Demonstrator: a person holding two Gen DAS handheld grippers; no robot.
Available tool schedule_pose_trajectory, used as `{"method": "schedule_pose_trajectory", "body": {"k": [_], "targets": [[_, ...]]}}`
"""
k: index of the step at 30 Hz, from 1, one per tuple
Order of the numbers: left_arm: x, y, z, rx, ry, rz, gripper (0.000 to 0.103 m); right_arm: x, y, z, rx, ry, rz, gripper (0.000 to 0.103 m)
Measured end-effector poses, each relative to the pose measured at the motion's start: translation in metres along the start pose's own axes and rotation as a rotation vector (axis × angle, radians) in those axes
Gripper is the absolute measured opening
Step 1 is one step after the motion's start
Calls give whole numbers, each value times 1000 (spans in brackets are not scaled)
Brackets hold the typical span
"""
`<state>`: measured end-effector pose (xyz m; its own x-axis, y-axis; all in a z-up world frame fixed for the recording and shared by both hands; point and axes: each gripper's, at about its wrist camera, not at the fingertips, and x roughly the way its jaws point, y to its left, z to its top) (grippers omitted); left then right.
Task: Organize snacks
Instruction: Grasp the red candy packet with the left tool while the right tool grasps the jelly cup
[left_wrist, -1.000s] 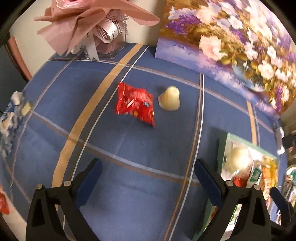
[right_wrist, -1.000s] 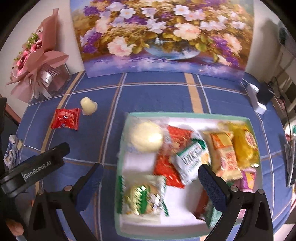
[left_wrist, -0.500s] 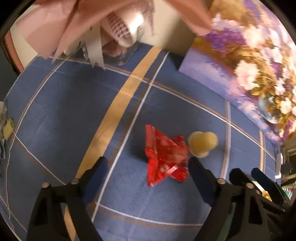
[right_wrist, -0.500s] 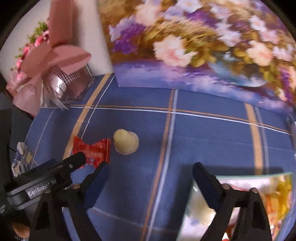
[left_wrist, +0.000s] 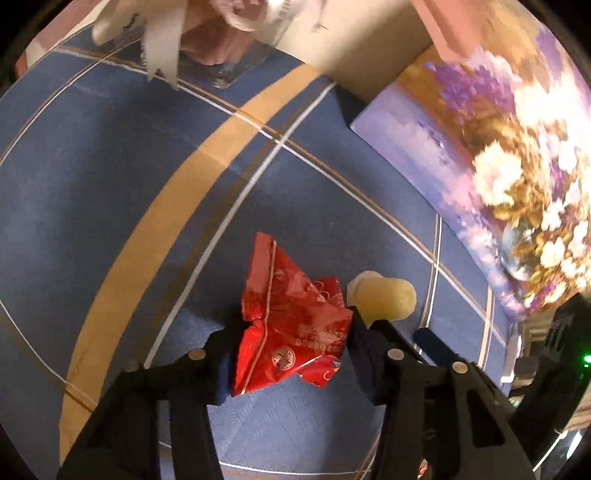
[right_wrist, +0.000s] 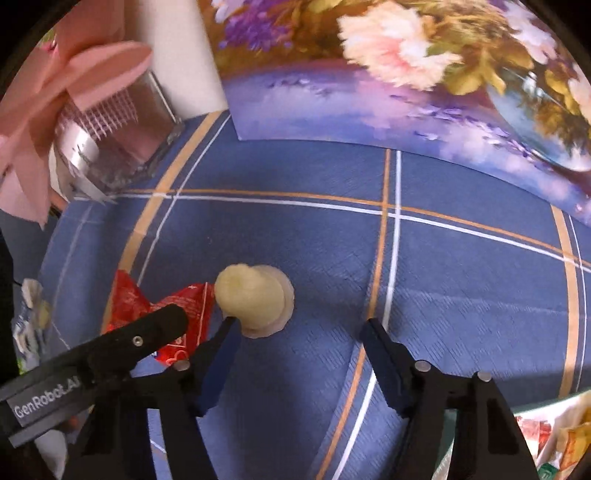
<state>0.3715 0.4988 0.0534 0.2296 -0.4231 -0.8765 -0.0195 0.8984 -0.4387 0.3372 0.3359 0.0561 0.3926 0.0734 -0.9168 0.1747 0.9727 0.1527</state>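
A red snack packet (left_wrist: 291, 325) lies crumpled on the blue checked tablecloth (left_wrist: 110, 177). My left gripper (left_wrist: 290, 332) is shut on it, a finger pressing each side. Just right of it sits a pale yellow jelly cup (left_wrist: 384, 297). In the right wrist view the jelly cup (right_wrist: 255, 299) lies at the tip of the left finger of my right gripper (right_wrist: 299, 325). Those jaws are closing, with only cloth between them and the cup just ahead. The red packet (right_wrist: 184, 306) shows behind the left gripper's finger (right_wrist: 155, 328).
A flower painting (right_wrist: 406, 92) leans on the wall at the back. A pink bouquet in a glass vase (right_wrist: 110, 140) stands at the back left. The green-rimmed tray (right_wrist: 535, 406) of snacks shows at the bottom right. Crumpled wrappers (right_wrist: 29, 314) lie at the left edge.
Both grippers moved in and down toward the packet and jelly cup. The left jaws closed on the red packet and crumpled it. The right jaws narrowed, and the tray slid almost out of view.
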Motion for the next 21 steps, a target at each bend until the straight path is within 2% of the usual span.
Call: {"method": "schedule_pose_trajectory", "body": {"k": [2, 8, 11, 14, 16, 17, 21], "targets": [[-2, 7, 2, -19, -6, -11, 52, 4, 2, 3, 4, -5, 14, 71], [-9, 23, 5, -50, -49, 34, 51, 13, 24, 11, -63, -10, 9, 71], [-9, 23, 5, -57, -55, 35, 51, 19, 34, 13, -96, -17, -43, 70], [-11, 27, 3, -62, -60, 30, 51, 23, 45, 12, -136, -21, -111, 62], [-13, 27, 1, -55, -61, 37, 51, 23, 47, 10, -136, -34, -112, 57], [-13, 27, 1, -53, -62, 41, 51, 23, 48, 10, -140, -37, -113, 50], [-13, 21, -3, -34, -57, 56, 50, 20, 44, 5, -140, -49, -102, 49]]}}
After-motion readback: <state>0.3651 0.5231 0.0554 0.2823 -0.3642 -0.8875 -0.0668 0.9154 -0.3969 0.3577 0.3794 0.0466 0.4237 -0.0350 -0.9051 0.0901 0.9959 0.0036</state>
